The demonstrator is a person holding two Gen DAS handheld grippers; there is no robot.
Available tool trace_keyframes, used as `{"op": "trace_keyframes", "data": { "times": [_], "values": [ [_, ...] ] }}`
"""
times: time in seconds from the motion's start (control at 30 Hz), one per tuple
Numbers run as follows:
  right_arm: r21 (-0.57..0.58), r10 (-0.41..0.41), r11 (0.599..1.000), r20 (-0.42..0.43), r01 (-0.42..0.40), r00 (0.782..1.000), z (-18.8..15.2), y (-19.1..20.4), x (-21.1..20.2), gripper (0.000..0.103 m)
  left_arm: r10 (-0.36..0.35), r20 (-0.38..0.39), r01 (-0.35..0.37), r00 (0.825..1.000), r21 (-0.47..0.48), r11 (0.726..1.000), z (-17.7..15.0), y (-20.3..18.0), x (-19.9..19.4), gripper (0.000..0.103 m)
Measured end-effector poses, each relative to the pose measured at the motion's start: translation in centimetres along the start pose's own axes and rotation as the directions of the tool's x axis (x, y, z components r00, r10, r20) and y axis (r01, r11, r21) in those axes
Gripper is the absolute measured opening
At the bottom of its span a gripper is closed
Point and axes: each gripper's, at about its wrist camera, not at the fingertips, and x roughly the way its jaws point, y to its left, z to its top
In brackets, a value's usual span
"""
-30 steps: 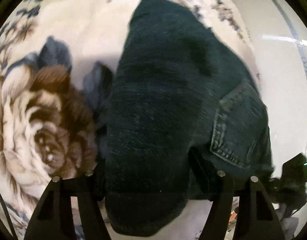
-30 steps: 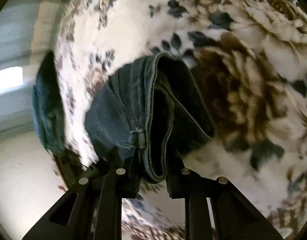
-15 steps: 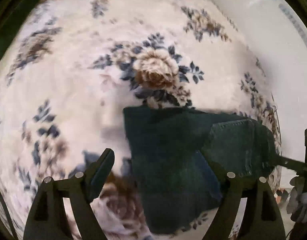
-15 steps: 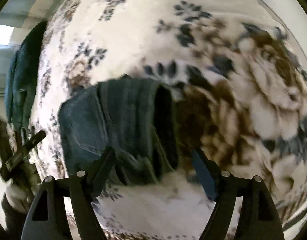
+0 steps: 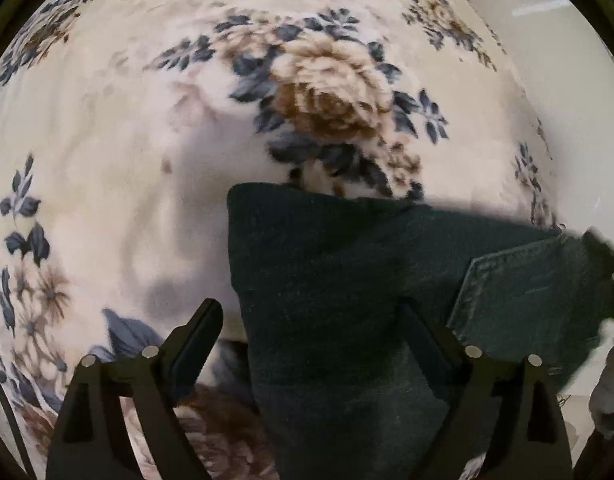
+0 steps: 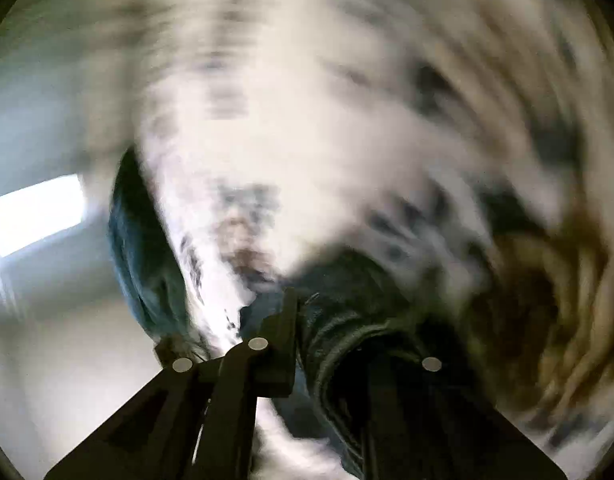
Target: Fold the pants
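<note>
Lying folded on cream floral blanket [image 5: 107, 160]: dark blue denim pants [image 5: 347, 300], long axis toward blanket's right edge; left gripper [image 5: 307, 344] opening, straddling denim; right gripper [image 6: 339, 344] closing on denim fold.

The right wrist view is smeared by motion blur: the cream floral blanket [image 6: 347, 140] shows only streaks. The folded dark blue denim pants [image 6: 347, 320] hide the right claw [image 6: 331, 320] finger on the right.

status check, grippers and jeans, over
Left gripper jaws opening, astride folded jeans, no grip. Right gripper jaws closing on jeans edge. Flowered blanket underneath, nothing blocking.
</note>
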Motion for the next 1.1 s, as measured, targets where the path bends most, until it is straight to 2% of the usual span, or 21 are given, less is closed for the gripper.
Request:
{"op": "trace_keyframes", "data": {
  "times": [0.07, 0.13, 0.2, 0.27, 0.3, 0.33, 0.37, 0.43, 0.53, 0.6, 0.63, 0.67, 0.7, 0.73, 0.8, 0.83, 0.87, 0.93, 1.0, 1.03, 1.1],
  "values": [
    [-0.094, -0.056, 0.994, 0.041, 0.06, 0.998, 0.0, 1.6, -0.2, 0.007, -0.003, 0.004, 0.003, 1.0, 0.013, 1.0, 0.0, 0.1, 0.1, 0.092],
    [-0.03, -0.172, 0.985, 0.007, 0.172, 0.985, 1.3, -0.9, 1.8, 0.007, -0.015, -0.005, 0.015, 1.0, -0.003, 1.0, 0.0, 0.3, 0.3, 0.092],
    [0.06, -0.155, 0.985, -0.092, 0.161, 0.984, 2.2, -3.4, 3.6, 0.011, -0.015, -0.009, 0.015, 1.0, -0.036, 0.999, -0.3, 0.5, -0.4, 0.092],
    [0.097, -0.107, 0.988, -0.108, 0.117, 0.988, 2.1, -3.6, 1.9, 0.043, -0.024, 0.003, 0.024, 1.0, -0.053, 0.998, -0.9, 0.6, -1.5, 0.091],
    [0.083, -0.096, 0.991, -0.099, 0.104, 0.991, 1.7, -3.2, 0.6, 0.054, -0.042, 0.017, 0.043, 0.999, -0.065, 0.997, -1.6, 0.7, -2.3, 0.091],
    [0.068, -0.101, 0.992, -0.084, 0.107, 0.991, 1.2, -2.9, -0.7, 0.075, -0.058, 0.026, 0.06, 0.998, -0.073, 0.996, -2.2, 0.6, -2.8, 0.091],
    [0.053, -0.109, 0.992, -0.067, 0.113, 0.992, 0.6, -2.7, -2.1, 0.082, -0.073, 0.031, 0.075, 0.997, -0.08, 0.994, -2.9, 0.6, -3.1, 0.091],
    [0.018, -0.125, 0.992, -0.088, 0.127, 0.988, -1.3, -2.9, -4.1, 0.083, -0.096, 0.025, 0.098, 0.995, -0.097, 0.99, -4.5, 0.2, -3.0, 0.091],
    [-0.034, -0.142, 0.99, -0.181, 0.138, 0.973, -4.4, -3.2, -2.6, 0.082, -0.071, -0.008, 0.069, 0.997, -0.117, 0.991, -6.1, -0.1, -1.2, 0.091],
    [-0.109, -0.189, 0.98, -0.236, 0.167, 0.953, -6.5, -3.2, -0.3, 0.061, -0.048, -0.023, 0.044, 0.999, -0.152, 0.987, -6.8, 0.4, 0.2, 0.091],
    [-0.128, -0.222, 0.972, -0.252, 0.195, 0.942, -7.1, -3.5, 0.1, 0.026, -0.05, -0.026, 0.045, 0.998, -0.17, 0.984, -7.0, 0.9, 0.7, 0.092],
    [-0.135, -0.24, 0.968, -0.27, 0.21, 0.932, -7.7, -3.5, 0.6, 0.017, -0.056, -0.028, 0.05, 0.998, -0.183, 0.982, -7.2, 1.3, 1.1, 0.092],
    [-0.145, -0.256, 0.964, -0.257, 0.224, 0.932, -8.5, -3.1, -0.1, 0.015, -0.072, -0.02, 0.066, 0.997, -0.193, 0.979, -7.2, 1.6, 1.2, 0.092],
    [-0.148, -0.251, 0.964, -0.223, 0.222, 0.942, -8.8, -2.6, -1.1, 0.011, -0.078, -0.022, 0.072, 0.997, -0.196, 0.978, -7.3, 1.7, 1.3, 0.094],
    [-0.145, -0.291, 0.951, -0.136, 0.271, 0.947, -8.7, -2.5, -3.8, 0.01, -0.07, -0.027, 0.064, 0.997, -0.179, 0.982, -7.2, 1.6, 1.3, 0.094],
    [-0.118, -0.333, 0.941, -0.131, 0.318, 0.934, -8.4, -3.8, -4.4, 0.008, -0.052, -0.033, 0.046, 0.998, -0.171, 0.984, -7.0, 1.4, 1.3, 0.094],
    [-0.036, -0.364, 0.931, -0.159, 0.363, 0.918, -8.2, -6.3, -4.6, 0.004, -0.044, -0.04, 0.037, 0.998, -0.166, 0.985, -6.9, 1.2, 1.0, 0.094],
    [0.002, -0.387, 0.917, -0.235, 0.398, 0.892, -8.1, -9.0, -4.3, 0.004, -0.028, -0.045, 0.021, 0.999, -0.163, 0.986, -6.5, 1.0, 0.1, 0.094],
    [-0.009, -0.36, 0.929, -0.249, 0.369, 0.899, -7.9, -8.6, -5.2, 0.005, -0.013, -0.029, 0.008, 0.999, -0.156, 0.988, -6.3, 0.6, -1.4, 0.093],
    [-0.043, -0.359, 0.932, -0.23, 0.359, 0.905, -7.6, -7.0, -6.1, 0.008, -0.004, 0.012, 0.005, 1.0, -0.149, 0.989, -6.2, 0.3, -2.7, 0.093],
    [-0.123, -0.375, 0.926, -0.179, 0.358, 0.91, -6.5, -3.0, -7.3, 0.028, 0.018, 0.123, 0.003, 0.992, -0.167, 0.986, -6.3, -0.1, -4.8, 0.093]
  ]
}}
